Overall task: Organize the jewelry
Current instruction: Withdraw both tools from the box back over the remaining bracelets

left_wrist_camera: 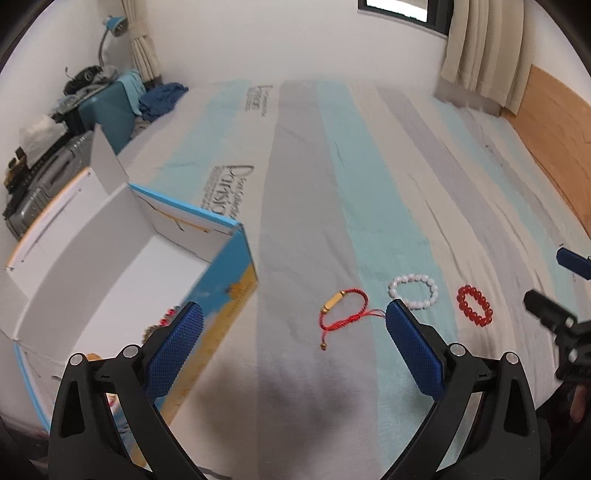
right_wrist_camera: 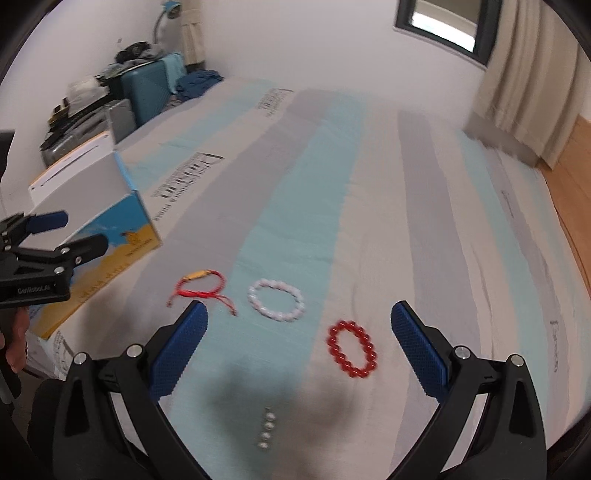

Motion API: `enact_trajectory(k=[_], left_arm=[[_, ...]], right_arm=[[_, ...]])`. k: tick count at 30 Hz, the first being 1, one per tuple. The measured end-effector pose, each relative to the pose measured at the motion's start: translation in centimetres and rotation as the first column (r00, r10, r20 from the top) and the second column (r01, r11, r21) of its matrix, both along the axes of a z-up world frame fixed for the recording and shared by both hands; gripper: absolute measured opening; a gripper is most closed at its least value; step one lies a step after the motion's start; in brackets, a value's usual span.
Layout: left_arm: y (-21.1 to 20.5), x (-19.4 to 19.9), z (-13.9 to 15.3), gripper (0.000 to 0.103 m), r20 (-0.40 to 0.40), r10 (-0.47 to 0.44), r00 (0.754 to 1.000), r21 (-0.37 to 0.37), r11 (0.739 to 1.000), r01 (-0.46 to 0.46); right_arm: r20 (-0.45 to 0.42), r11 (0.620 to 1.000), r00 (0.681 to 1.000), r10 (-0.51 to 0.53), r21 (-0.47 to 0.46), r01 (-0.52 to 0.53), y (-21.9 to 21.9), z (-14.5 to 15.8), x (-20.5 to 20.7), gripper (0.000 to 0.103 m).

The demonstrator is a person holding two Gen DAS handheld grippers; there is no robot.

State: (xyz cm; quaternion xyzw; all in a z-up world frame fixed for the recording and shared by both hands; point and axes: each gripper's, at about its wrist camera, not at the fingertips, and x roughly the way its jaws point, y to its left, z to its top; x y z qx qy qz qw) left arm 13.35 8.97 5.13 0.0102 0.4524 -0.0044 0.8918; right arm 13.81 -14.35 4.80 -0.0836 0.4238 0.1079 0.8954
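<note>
Three bracelets lie in a row on the striped bedsheet: a red cord bracelet [left_wrist_camera: 343, 312] [right_wrist_camera: 201, 288] with a gold tube, a white bead bracelet [left_wrist_camera: 413, 291] [right_wrist_camera: 276, 300], and a red bead bracelet [left_wrist_camera: 475, 305] [right_wrist_camera: 352, 348]. My left gripper [left_wrist_camera: 293, 314] [right_wrist_camera: 66, 232] is open, hovering above the cord bracelet, beside the open white box [left_wrist_camera: 110, 258] [right_wrist_camera: 96, 199]. Some beaded jewelry [left_wrist_camera: 162, 320] peeks out inside the box behind my left finger. My right gripper [right_wrist_camera: 299, 314] is open above the white and red bead bracelets. A short string of silver beads [right_wrist_camera: 266, 428] lies close under it.
The box stands at the bed's left edge. A teal suitcase [left_wrist_camera: 107, 110] [right_wrist_camera: 151, 88], clutter and a lamp [left_wrist_camera: 114, 26] fill the far left corner. Curtains [left_wrist_camera: 476, 48] [right_wrist_camera: 524, 92] hang at the right, over wooden floor [right_wrist_camera: 569, 192]. A person's hand [right_wrist_camera: 14, 343] holds the left gripper.
</note>
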Motion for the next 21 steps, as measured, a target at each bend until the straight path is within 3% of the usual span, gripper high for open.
enact_trajectory(k=[15,21], left_arm=[[-2.5,3.8,-5.6,0.096,-0.087,-0.057,0.995,-0.001,0.998,0.057],[-2.5,5.6,-8.7,0.085,-0.154,-0.065,0.986,-0.016,0.998,0.064]], right_arm=[[-0.119,0.995,0.988,-0.103,0.003,0.104,-6.3,-6.1,4.1,0.095],[-0.192,0.992,0.973,-0.127,0.0,0.13,-7.8,-9.2,5.7,0.083]])
